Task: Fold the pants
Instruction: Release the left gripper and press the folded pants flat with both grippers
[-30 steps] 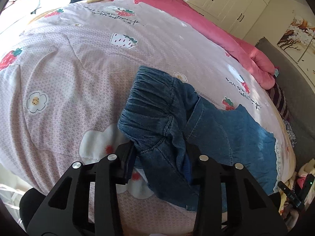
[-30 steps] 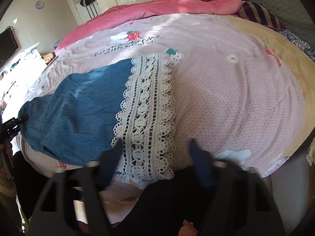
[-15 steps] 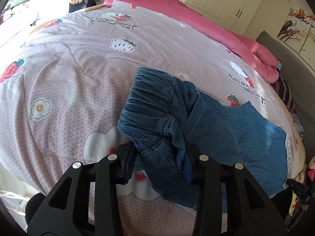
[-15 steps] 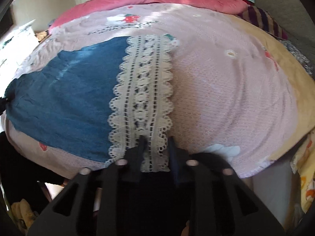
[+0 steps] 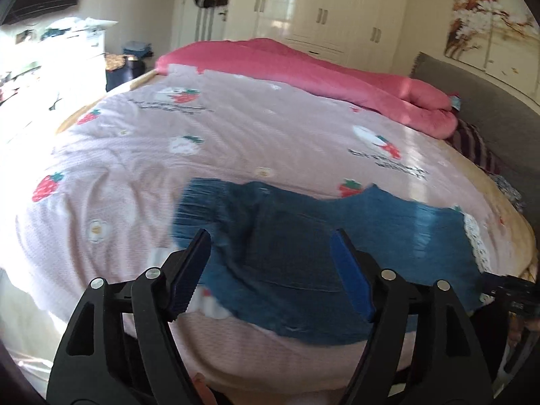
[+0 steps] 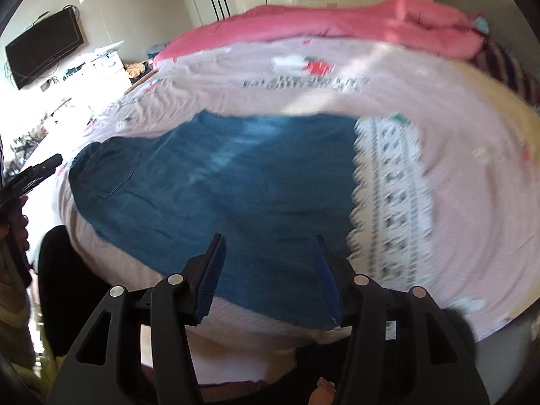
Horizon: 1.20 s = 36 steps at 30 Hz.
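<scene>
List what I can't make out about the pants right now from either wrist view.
- Denim pants near hem, left wrist view: hidden behind the open left gripper.
- Lace cuff, right wrist view: pattern smeared by motion blur.
- Near edge, right wrist view: partly behind the open right gripper.

Daylight flooded in from the left, blowing out that side of both views. Glare streaked the bed (image 5: 410, 148). Motion blur smeared the right wrist view most, especially the lace (image 6: 391, 195). Fisheye distortion bowed everything, with dark corners.
</scene>
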Motion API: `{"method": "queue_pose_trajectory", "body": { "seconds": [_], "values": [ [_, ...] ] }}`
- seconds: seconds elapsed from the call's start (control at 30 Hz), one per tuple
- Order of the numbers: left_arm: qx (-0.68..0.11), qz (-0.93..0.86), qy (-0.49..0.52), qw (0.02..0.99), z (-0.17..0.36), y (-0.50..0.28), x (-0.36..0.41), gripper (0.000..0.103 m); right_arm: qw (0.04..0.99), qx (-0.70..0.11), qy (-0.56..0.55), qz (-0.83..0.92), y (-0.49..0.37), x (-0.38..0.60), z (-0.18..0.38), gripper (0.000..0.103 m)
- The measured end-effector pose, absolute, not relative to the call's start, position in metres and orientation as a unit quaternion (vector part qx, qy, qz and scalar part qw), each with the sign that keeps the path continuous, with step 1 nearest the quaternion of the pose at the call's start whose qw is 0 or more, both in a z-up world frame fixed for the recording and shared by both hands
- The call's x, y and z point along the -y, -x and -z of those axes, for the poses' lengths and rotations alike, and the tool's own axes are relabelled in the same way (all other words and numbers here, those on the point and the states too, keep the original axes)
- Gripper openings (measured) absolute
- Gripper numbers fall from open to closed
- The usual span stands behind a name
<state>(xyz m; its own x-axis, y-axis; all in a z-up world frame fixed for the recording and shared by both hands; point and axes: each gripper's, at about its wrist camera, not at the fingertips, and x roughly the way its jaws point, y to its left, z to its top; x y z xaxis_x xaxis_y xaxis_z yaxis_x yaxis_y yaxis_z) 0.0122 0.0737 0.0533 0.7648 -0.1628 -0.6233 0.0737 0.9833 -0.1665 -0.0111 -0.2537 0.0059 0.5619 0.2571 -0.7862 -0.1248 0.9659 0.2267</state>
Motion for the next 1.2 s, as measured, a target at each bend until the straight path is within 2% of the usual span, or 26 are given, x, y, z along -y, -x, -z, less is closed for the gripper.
{"method": "queue_pose_trajectory", "body": {
  "seconds": [0.1, 0.23, 0.37, 0.43, 0.5, 0.57, 0.73, 0.8, 1.0, 1.2],
  "values": [
    [-0.368, 0.121, 0.041, 0.921, -0.031, -0.022, -0.029, 0.066, 0.860, -0.492, -0.090, -0.098, 0.009, 0.254, 0.014, 0.051],
    [-0.423, 0.125, 0.009, 0.897, 0.012, -0.034, -0.003, 0.066, 0.859, -0.489, -0.109, -0.107, 0.010, 0.259, 0.019, 0.051],
    [-0.431, 0.117, -0.014, 0.894, 0.032, -0.033, -0.001, 0.066, 0.864, -0.478, -0.113, -0.114, 0.016, 0.259, 0.015, 0.055],
    [-0.441, 0.120, -0.025, 0.889, 0.026, -0.033, 0.001, 0.067, 0.869, -0.462, -0.131, -0.119, 0.023, 0.266, 0.008, 0.056],
    [-0.434, 0.138, -0.010, 0.890, 0.012, -0.029, 0.001, 0.074, 0.880, -0.442, -0.139, -0.107, 0.030, 0.280, -0.004, 0.057],
    [-0.417, 0.155, -0.005, 0.895, -0.004, -0.026, 0.004, 0.082, 0.889, -0.422, -0.152, -0.087, 0.038, 0.299, -0.017, 0.064],
    [-0.391, 0.201, -0.027, 0.898, -0.032, -0.032, 0.040, 0.093, 0.897, -0.407, -0.162, -0.052, 0.049, 0.326, -0.027, 0.073],
    [-0.384, 0.226, -0.048, 0.894, -0.042, -0.039, 0.066, 0.093, 0.898, -0.408, -0.159, -0.043, 0.052, 0.329, -0.024, 0.076],
    [-0.349, 0.318, -0.117, 0.874, -0.064, -0.062, 0.146, 0.093, 0.894, -0.415, -0.167, -0.036, 0.052, 0.332, -0.014, 0.078],
    [-0.356, 0.386, -0.157, 0.836, -0.055, -0.091, 0.210, 0.093, 0.885, -0.427, -0.185, -0.033, 0.044, 0.337, 0.001, 0.078]
  ]
}}
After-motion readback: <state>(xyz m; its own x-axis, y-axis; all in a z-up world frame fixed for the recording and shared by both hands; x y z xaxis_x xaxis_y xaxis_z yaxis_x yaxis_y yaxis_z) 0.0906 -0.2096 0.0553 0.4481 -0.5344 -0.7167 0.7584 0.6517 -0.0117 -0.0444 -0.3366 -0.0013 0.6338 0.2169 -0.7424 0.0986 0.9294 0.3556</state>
